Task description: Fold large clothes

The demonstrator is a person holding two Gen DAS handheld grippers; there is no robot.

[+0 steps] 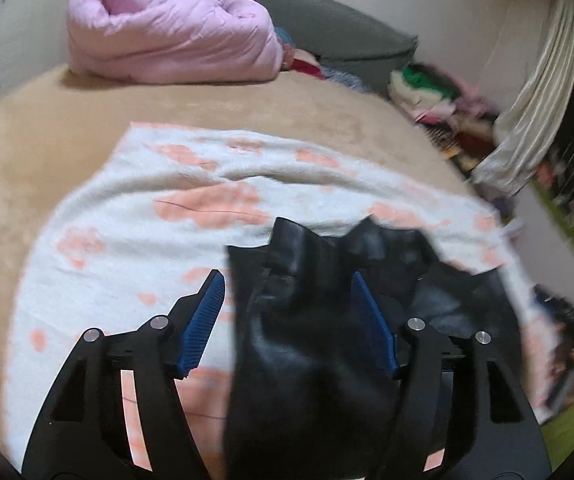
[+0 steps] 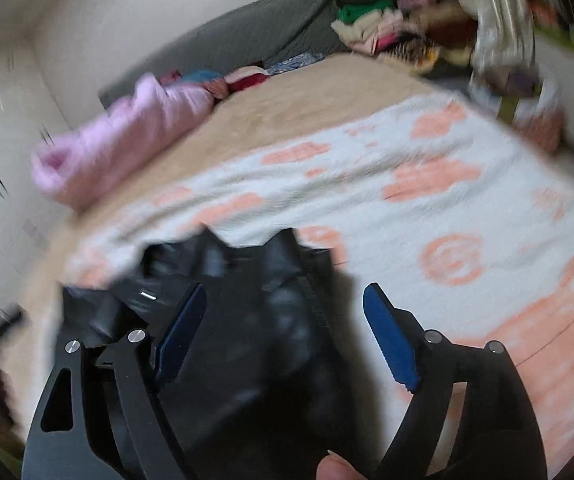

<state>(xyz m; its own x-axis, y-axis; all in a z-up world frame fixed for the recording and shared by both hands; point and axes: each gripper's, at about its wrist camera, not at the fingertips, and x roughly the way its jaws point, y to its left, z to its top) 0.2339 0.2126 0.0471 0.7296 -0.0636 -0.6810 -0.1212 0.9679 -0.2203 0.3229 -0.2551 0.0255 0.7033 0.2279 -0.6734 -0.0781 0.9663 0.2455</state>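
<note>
Your left gripper [image 1: 289, 312] has its jaws spread wide, with a bunch of the black garment [image 1: 311, 340] standing between the blue pads [image 1: 203, 320] and no clamp applied. Your right gripper [image 2: 287, 328] is likewise apart, the same black garment [image 2: 247, 340] bunched between its fingers. The garment lies over the white-and-peach blanket [image 1: 135, 232] spread on the beige bed [image 1: 47, 152]. A rolled pink quilt [image 1: 167, 36] rests near the grey headboard [image 1: 327, 20].
</note>
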